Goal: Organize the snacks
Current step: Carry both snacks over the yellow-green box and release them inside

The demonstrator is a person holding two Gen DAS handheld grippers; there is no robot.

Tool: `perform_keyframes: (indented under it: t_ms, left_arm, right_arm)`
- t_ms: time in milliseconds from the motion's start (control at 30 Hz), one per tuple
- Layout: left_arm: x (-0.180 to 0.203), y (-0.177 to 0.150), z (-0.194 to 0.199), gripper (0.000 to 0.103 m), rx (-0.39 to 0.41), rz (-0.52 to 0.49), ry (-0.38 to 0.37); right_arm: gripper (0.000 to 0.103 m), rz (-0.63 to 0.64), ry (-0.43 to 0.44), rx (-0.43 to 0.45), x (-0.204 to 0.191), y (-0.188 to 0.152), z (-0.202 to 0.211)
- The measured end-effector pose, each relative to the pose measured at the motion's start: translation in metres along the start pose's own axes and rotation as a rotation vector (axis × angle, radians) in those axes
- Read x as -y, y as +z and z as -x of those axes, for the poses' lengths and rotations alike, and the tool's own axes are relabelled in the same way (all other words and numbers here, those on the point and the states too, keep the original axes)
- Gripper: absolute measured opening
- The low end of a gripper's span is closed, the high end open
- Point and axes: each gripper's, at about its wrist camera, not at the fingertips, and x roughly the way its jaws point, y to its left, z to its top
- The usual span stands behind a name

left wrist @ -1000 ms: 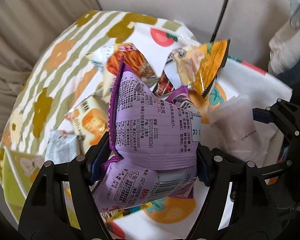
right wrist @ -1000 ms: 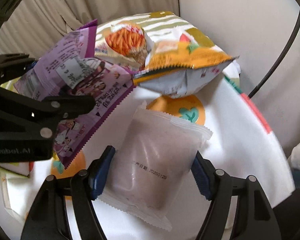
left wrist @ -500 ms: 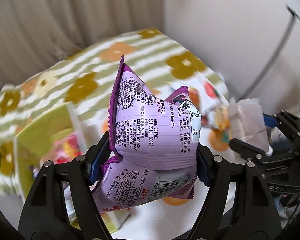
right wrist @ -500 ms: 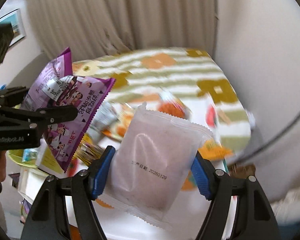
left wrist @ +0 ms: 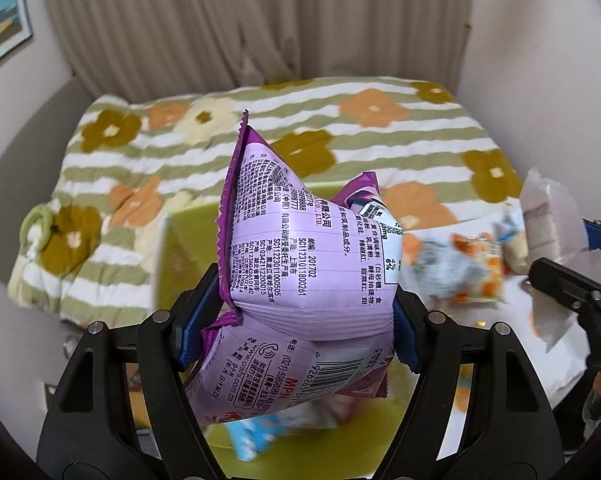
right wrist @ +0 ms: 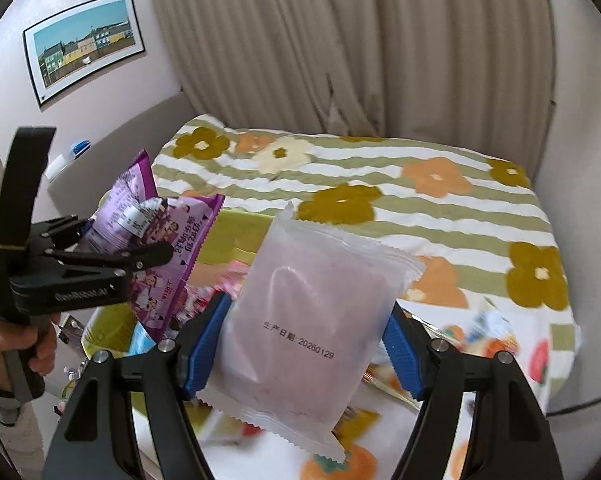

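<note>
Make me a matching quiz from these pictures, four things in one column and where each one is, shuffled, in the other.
Things:
1. purple bag
2. pale pink packet
3. framed picture
4. flowered blanket

Places:
A. on the wall
B. in the right gripper
C. spread over the bed by the curtain
D. in the left gripper

Pairs: 1-D, 2-B, 3-A, 4-C
</note>
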Motion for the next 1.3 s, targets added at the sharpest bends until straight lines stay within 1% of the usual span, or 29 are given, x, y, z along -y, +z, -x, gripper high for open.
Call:
perform_keyframes:
  t_ms: [67,133,233,300,333,367,400,433,533,633,833,967,1033,1067,1100,1133,1167,1200,1300]
  left_arm:
    - [-0.023,0.002,-0.019,0.071,-0.027,0.016,0.014]
    - [-0.04,0.004,-0.039,0.071,-0.049,0.023,0.01]
    - [-0.051,0.008,-0.066,0.072,-0.084,0.027,-0.005]
    - [-0.055,0.011,-0.082,0.079,-0.105,0.022,-0.028]
    - [-0.055,0.011,-0.09,0.085,-0.116,0.009,-0.031]
    - [-0.055,0.011,-0.095,0.092,-0.123,0.003,-0.028]
    - [-0.055,0.01,-0.1,0.095,-0.129,-0.003,-0.018]
    - [-0.056,0.009,-0.101,0.1,-0.127,-0.004,-0.016]
    - [-0.06,0.003,-0.1,0.1,-0.128,0.009,-0.036]
    - [-0.063,-0.008,-0.092,0.1,-0.124,0.034,-0.011]
    - [-0.071,-0.026,-0.065,0.1,-0.109,0.112,0.04]
    - [-0.079,-0.032,-0.059,0.1,-0.107,0.15,0.079]
    - [-0.085,-0.038,-0.058,0.1,-0.114,0.17,0.093]
    - [-0.087,-0.04,-0.059,0.1,-0.12,0.176,0.097]
    - [-0.088,-0.044,-0.059,0.1,-0.129,0.185,0.103]
    - [-0.09,-0.048,-0.059,0.1,-0.135,0.192,0.103]
    - [-0.091,-0.052,-0.059,0.1,-0.138,0.198,0.101]
    - [-0.091,-0.056,-0.058,0.1,-0.142,0.204,0.099]
    - [-0.091,-0.068,-0.058,0.1,-0.15,0.219,0.094]
  right_arm:
    - [0.069,-0.001,0.014,-0.008,-0.015,0.008,-0.018]
    - [0.069,-0.009,0.021,-0.019,-0.025,0.01,-0.032]
    - [0.069,-0.028,0.031,-0.05,-0.041,0.015,-0.061]
    - [0.069,-0.035,0.028,-0.065,-0.051,0.015,-0.072]
    - [0.069,-0.038,0.026,-0.071,-0.055,0.015,-0.077]
    - [0.069,-0.039,0.023,-0.076,-0.058,0.014,-0.081]
    - [0.069,-0.039,0.02,-0.084,-0.061,0.013,-0.085]
    - [0.069,-0.038,0.017,-0.09,-0.062,0.013,-0.089]
    - [0.069,-0.03,0.008,-0.111,-0.063,0.009,-0.095]
    - [0.069,-0.012,0.003,-0.123,-0.062,0.006,-0.095]
    - [0.069,0.071,0.041,-0.151,-0.07,0.006,-0.104]
    - [0.069,0.114,0.071,-0.178,-0.078,0.003,-0.121]
    - [0.069,0.12,0.077,-0.178,-0.08,0.001,-0.128]
    - [0.07,0.119,0.094,-0.172,-0.081,-0.001,-0.13]
    - [0.071,0.118,0.115,-0.166,-0.081,-0.003,-0.13]
    - [0.085,0.118,0.128,-0.162,-0.081,-0.005,-0.13]
    - [0.101,0.127,0.116,-0.147,-0.082,-0.008,-0.129]
    - [0.103,0.137,0.112,-0.14,-0.082,-0.011,-0.129]
    - [0.103,0.153,0.1,-0.145,-0.083,-0.021,-0.126]
